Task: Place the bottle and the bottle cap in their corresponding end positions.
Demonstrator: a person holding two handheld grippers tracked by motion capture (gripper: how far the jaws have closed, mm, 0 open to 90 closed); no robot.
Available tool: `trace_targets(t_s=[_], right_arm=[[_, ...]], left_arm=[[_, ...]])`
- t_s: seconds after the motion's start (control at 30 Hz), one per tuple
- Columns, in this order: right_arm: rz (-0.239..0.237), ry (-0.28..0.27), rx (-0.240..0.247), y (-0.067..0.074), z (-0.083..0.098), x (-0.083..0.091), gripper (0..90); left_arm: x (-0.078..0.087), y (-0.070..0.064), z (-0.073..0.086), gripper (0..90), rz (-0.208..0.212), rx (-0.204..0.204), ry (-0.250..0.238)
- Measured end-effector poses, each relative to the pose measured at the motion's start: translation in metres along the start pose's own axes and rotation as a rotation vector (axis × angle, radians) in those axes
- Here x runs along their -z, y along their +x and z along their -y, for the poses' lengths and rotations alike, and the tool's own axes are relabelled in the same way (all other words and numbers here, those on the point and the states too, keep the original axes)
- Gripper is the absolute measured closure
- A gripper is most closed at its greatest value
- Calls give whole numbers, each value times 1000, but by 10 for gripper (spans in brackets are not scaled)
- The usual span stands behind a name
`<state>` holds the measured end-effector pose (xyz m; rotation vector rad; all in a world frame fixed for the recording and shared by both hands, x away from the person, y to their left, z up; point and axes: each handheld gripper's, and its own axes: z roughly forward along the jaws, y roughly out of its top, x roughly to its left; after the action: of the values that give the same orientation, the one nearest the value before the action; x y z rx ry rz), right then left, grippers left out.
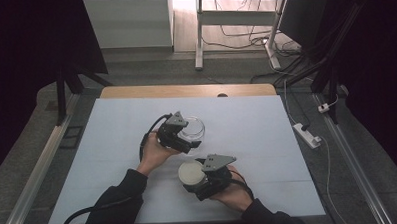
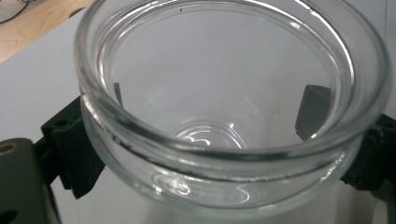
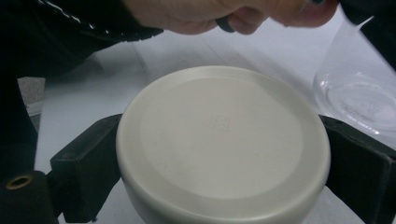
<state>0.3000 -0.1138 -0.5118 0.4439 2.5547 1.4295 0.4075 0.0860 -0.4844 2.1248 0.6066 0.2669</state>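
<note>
A clear glass jar (image 1: 194, 129) sits near the middle of the white table mat, with my left gripper (image 1: 180, 135) shut on it. In the left gripper view the jar (image 2: 224, 102) is empty and open-mouthed, both black jaws pressed against its sides. A round cream-white lid (image 1: 191, 173) lies closer to the person, and my right gripper (image 1: 201, 179) is shut on it. In the right gripper view the lid (image 3: 219, 140) sits flat between the two jaws, with the jar's glass wall (image 3: 359, 93) at the right and the other hand above.
The white mat (image 1: 112, 145) covers a wooden table whose far edge (image 1: 185, 90) shows. Beyond it stand a white desk frame (image 1: 200, 37), cables and a power strip (image 1: 307, 134) on the floor at the right.
</note>
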Motion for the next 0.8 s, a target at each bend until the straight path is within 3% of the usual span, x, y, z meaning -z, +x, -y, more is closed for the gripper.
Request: trace_targets(t_s=[0.2,0.8], right_arm=[[6,11,-28,-4,7,-11,70],[18,74,-32,-8,13,-24,70]], left_arm=[[-3,7,7,76,-13,21,-2],[-15,16,18,75,-39,45,-2]])
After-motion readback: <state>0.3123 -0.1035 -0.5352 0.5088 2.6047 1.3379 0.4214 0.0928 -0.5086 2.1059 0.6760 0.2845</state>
